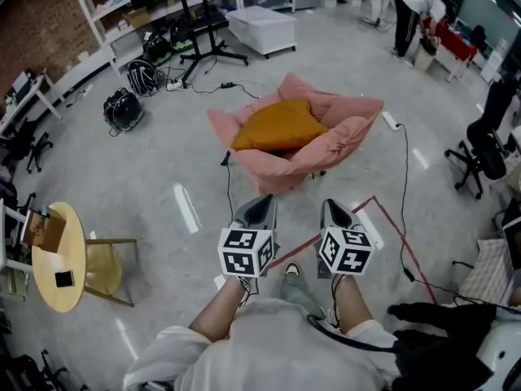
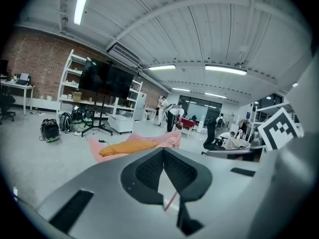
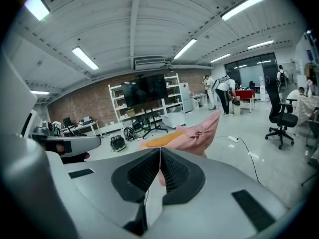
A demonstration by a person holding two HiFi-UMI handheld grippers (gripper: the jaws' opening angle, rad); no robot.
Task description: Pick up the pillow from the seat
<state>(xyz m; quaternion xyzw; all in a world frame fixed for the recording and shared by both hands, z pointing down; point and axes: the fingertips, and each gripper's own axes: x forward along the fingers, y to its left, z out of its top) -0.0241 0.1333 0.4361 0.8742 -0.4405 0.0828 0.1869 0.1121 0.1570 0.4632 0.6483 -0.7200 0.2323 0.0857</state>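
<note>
Your left gripper [image 1: 264, 204] & right gripper [image 1: 331, 206]: jaws shut tight on both, nothing btwn them. They sit side by side, low in front of you. The orange pillow [image 1: 279, 125] lies in the pink seat [image 1: 346, 129] straight ahead on the floor [image 1: 163, 161], well apart from both grippers.
</note>
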